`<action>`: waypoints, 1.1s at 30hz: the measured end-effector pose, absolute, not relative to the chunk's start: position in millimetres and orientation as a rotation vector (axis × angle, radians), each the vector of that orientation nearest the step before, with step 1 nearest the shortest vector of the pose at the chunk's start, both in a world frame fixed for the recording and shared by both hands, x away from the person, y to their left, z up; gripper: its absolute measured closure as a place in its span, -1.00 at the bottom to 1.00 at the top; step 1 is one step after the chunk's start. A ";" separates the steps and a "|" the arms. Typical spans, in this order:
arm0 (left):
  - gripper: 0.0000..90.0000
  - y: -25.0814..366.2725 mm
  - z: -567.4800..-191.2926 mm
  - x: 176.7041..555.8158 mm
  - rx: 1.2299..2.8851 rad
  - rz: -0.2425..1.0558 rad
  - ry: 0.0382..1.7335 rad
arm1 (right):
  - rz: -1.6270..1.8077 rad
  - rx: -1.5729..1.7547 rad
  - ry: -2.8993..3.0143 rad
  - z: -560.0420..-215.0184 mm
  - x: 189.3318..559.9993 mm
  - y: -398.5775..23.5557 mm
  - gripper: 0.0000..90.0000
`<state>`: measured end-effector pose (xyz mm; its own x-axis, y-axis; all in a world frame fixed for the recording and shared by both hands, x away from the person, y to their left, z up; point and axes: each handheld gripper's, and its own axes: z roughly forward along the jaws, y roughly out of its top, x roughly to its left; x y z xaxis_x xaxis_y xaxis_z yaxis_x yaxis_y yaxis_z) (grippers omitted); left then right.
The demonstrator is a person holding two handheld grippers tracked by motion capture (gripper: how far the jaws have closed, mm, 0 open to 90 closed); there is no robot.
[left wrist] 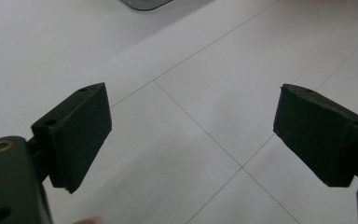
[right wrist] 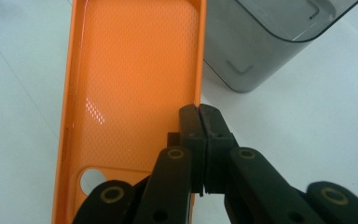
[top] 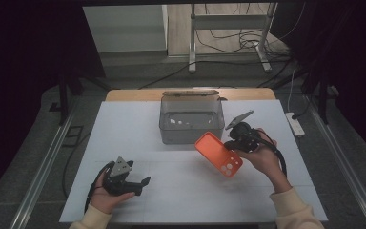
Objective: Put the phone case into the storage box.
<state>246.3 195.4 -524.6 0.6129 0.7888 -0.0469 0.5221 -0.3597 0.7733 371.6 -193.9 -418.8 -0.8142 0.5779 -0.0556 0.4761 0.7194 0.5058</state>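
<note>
An orange phone case (top: 218, 154) hangs above the white table, held by its edge in my right gripper (top: 232, 144). In the right gripper view the jaws are pinched tight on the case's side wall, and the case (right wrist: 130, 79) shows its mesh-textured inside and a camera cut-out. A clear grey plastic box (top: 190, 119) stands just behind the case, near the table's middle. My left gripper (top: 145, 184) rests low at the front left, held in a hand. Its black pads (left wrist: 81, 135) stand wide apart over bare table with nothing between them.
The white table top (top: 124, 133) has faint seam lines. The box (right wrist: 270, 42) sits close to the right of the case. A white power strip (top: 295, 124) lies off the table's right edge. Cables and a metal stand (top: 228, 28) are on the floor beyond.
</note>
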 end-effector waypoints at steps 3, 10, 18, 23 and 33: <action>-0.75 195.4 -524.7 246.5 2.048 0.429 1.031 | 0.722 0.841 2.706 -415.4 369.7 -194.2 0.98; -0.75 195.8 -524.5 246.5 2.043 0.429 1.032 | 0.728 0.832 2.696 -411.1 366.7 -194.3 0.98; -0.75 196.3 -523.9 247.8 2.033 0.411 1.040 | 0.727 0.820 2.691 -411.4 366.5 -193.0 0.98; -0.74 196.3 -521.7 247.5 2.018 0.396 1.048 | 0.732 0.808 2.685 -409.4 363.4 -190.5 0.98; -0.74 195.3 -520.9 248.8 2.022 0.403 1.041 | 0.722 0.794 2.695 -410.7 362.0 -186.2 0.98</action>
<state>248.8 195.3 -520.9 0.6089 0.7895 -0.0774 0.5312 -0.3333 0.7789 362.0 -186.2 -410.7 -0.8233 0.5607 -0.0876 0.4418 0.7301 0.5213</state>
